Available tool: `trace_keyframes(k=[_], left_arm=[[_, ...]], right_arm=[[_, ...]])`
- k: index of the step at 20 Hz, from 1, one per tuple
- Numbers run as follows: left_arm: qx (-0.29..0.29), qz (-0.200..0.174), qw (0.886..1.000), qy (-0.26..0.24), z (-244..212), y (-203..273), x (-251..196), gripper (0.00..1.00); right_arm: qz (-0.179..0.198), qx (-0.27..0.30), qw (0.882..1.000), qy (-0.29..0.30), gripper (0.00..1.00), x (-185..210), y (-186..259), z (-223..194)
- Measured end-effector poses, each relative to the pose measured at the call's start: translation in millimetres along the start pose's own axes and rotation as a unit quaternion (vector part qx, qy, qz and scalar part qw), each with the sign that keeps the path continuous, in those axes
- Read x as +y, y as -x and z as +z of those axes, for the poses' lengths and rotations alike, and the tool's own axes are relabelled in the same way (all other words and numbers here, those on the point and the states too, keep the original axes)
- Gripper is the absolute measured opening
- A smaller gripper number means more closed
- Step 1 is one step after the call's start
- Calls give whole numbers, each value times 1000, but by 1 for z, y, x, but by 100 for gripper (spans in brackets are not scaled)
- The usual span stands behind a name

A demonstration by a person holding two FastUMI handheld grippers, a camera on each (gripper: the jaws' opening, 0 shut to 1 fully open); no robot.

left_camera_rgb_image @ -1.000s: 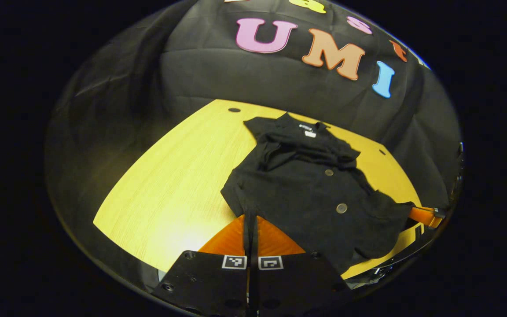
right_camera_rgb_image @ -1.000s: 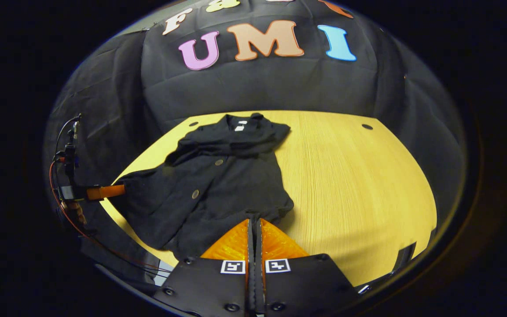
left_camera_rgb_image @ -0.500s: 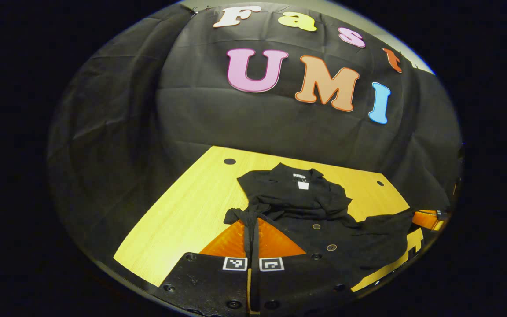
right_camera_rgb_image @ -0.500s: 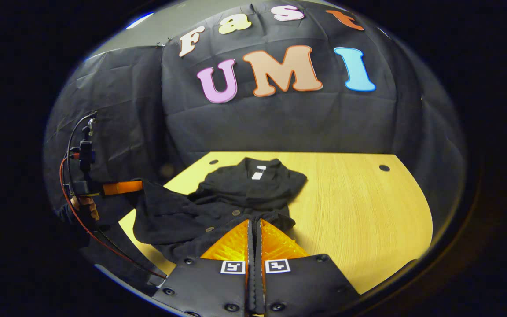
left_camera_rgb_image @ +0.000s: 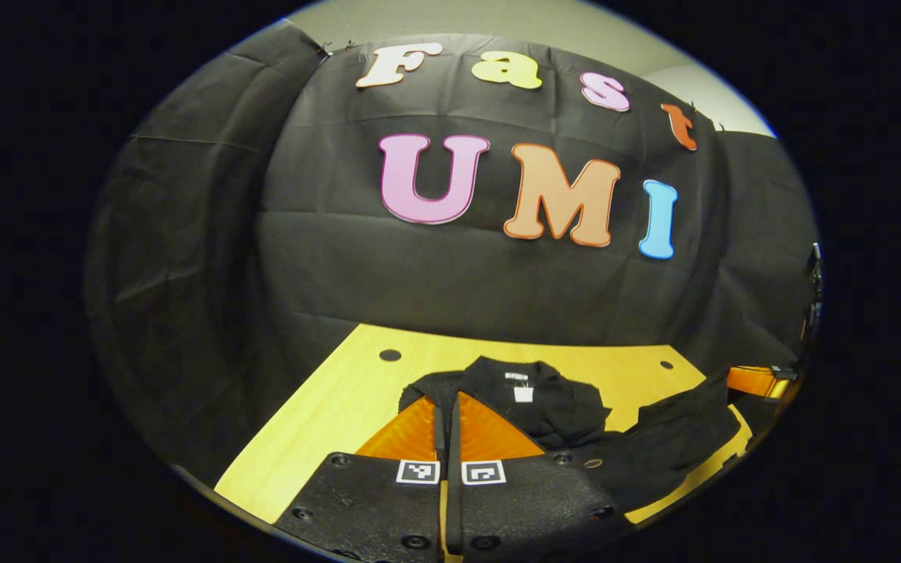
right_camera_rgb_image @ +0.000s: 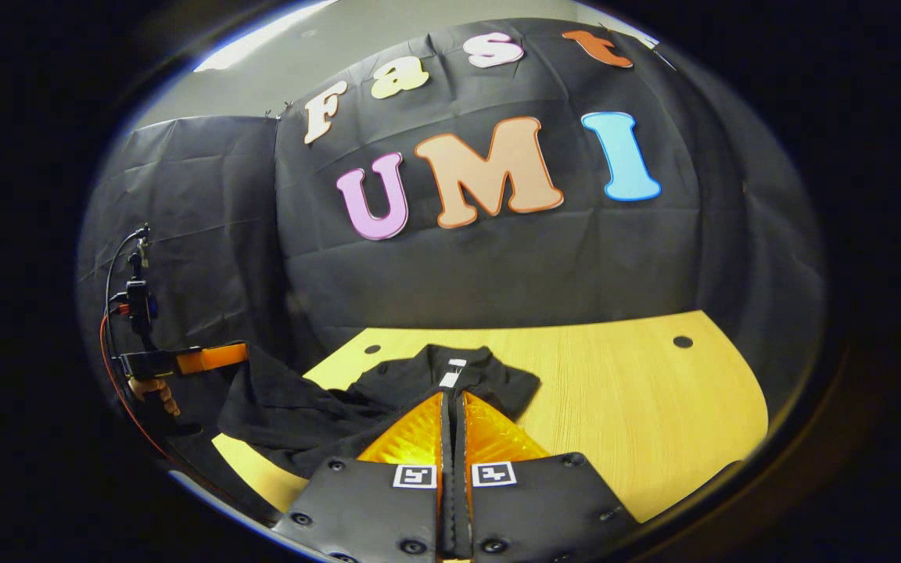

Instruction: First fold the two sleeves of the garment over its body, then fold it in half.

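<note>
A black buttoned garment [left_camera_rgb_image: 552,403] lies on the yellow wooden table [left_camera_rgb_image: 317,414], collar and white label at the far side. In the left gripper view my left gripper [left_camera_rgb_image: 446,396] is shut on the garment's lower edge and holds it up close to the collar. The right gripper [left_camera_rgb_image: 755,381] shows at the far right, with cloth hanging from it. In the right gripper view my right gripper [right_camera_rgb_image: 453,396] is shut on the garment [right_camera_rgb_image: 325,414] near the collar label. The left gripper [right_camera_rgb_image: 208,357] is at the left, cloth draped from its fingers.
The table [right_camera_rgb_image: 638,414] has bare wood to the right of the garment in the right gripper view. Small round holes [right_camera_rgb_image: 683,342] sit near its far edge. A hand [right_camera_rgb_image: 149,389] holds the left gripper's handle, with cables above it. The black booth wall stands behind.
Both grippers have lifted the garment's lower edge off the table and carried it forward toward the collar. The lower half now hangs folded up over the upper half.
</note>
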State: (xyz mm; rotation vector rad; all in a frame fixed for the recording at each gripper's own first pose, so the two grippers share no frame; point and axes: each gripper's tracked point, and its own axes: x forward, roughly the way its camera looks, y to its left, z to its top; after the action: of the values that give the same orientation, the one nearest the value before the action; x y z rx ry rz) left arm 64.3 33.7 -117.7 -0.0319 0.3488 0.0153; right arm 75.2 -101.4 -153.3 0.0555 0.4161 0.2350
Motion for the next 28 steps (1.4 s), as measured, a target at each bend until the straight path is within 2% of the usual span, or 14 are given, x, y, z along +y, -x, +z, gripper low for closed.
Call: trace_keyframes(k=[1, 2, 3, 5, 11, 15, 21, 28], left_arm=[[-8, -2, 1000, 1, 9, -10, 2, 0], [-11, -6, 1000, 4, 15, -16, 4, 0], [-20, -7, 1000, 7, 24, -22, 6, 0], [-29, -6, 999, 13, 37, -39, 12, 0], [-11, -1, 1000, 10, 39, -81, 23, 0], [5, 4, 1000, 16, 35, -115, 32, 0], [30, -1, 1000, -1, 16, -171, 44, 0], [52, -8, 998, -23, -6, -215, 50, 0]], right_arm=[[-9, -10, 1000, 2, 2, -2, -5, 12], [-11, -20, 1000, -2, 5, -1, -8, 20], [-11, -29, 1000, -2, 2, 2, -14, 29], [-20, -37, 999, 7, 2, -1, -26, 42], [-40, -52, 998, 11, 2, -8, -69, 66], [-59, -45, 997, 6, 2, -19, -98, 71], [-82, -26, 996, 2, 2, -30, -141, 68], [-105, 2, 994, -7, 2, -45, -183, 55]])
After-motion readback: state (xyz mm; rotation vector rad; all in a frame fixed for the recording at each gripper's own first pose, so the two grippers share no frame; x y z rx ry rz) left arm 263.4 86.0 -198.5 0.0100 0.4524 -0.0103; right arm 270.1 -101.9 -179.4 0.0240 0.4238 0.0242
